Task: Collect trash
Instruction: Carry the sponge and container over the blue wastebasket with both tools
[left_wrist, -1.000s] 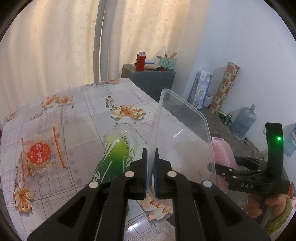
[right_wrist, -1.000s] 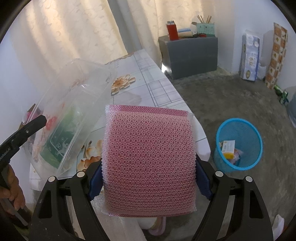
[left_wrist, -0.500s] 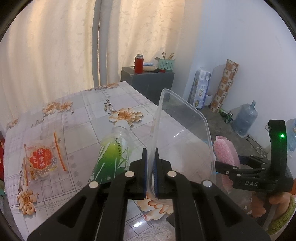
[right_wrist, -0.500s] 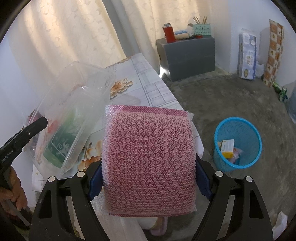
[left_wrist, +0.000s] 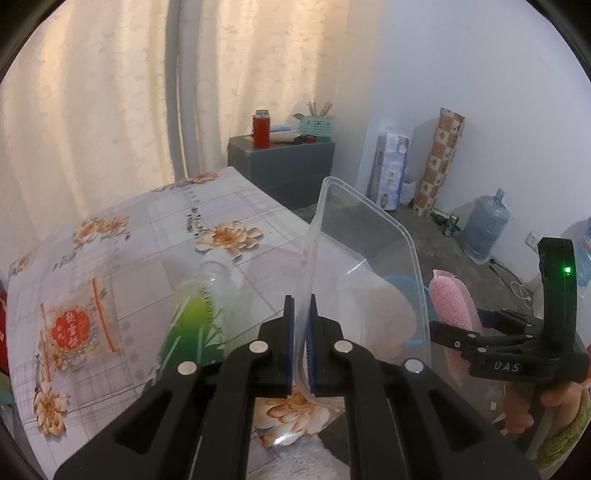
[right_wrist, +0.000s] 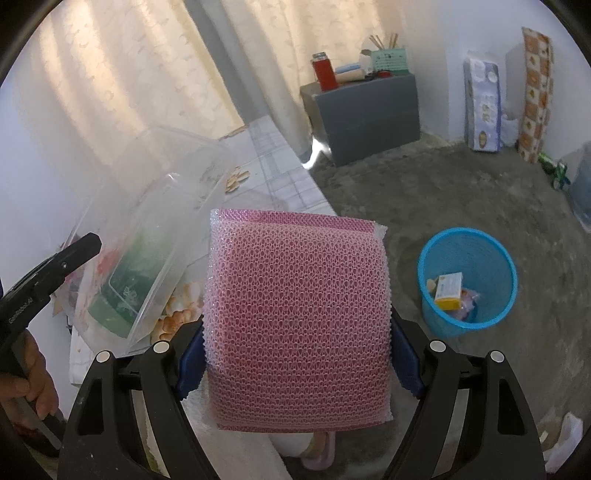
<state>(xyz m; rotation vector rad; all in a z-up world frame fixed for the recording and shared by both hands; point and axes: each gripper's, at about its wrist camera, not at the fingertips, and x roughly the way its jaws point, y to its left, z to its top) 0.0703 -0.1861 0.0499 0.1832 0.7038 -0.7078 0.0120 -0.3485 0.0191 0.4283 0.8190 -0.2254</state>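
My left gripper (left_wrist: 300, 343) pinches the rim of a clear plastic box (left_wrist: 364, 266) (its wall rising straight up between the pads). My right gripper (right_wrist: 297, 354) clamps a pink foam pad (right_wrist: 297, 317), the blue bin (right_wrist: 467, 282) lying beyond, right of its jaws.

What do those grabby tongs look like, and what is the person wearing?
Both are black plastic tongs with round silver screws and ridged blue pads inside the fingers: the left tongs and the right tongs. From the left camera, the right tongs show white letters "DAS" and a small green light. One wrist wears a fuzzy green cuff.
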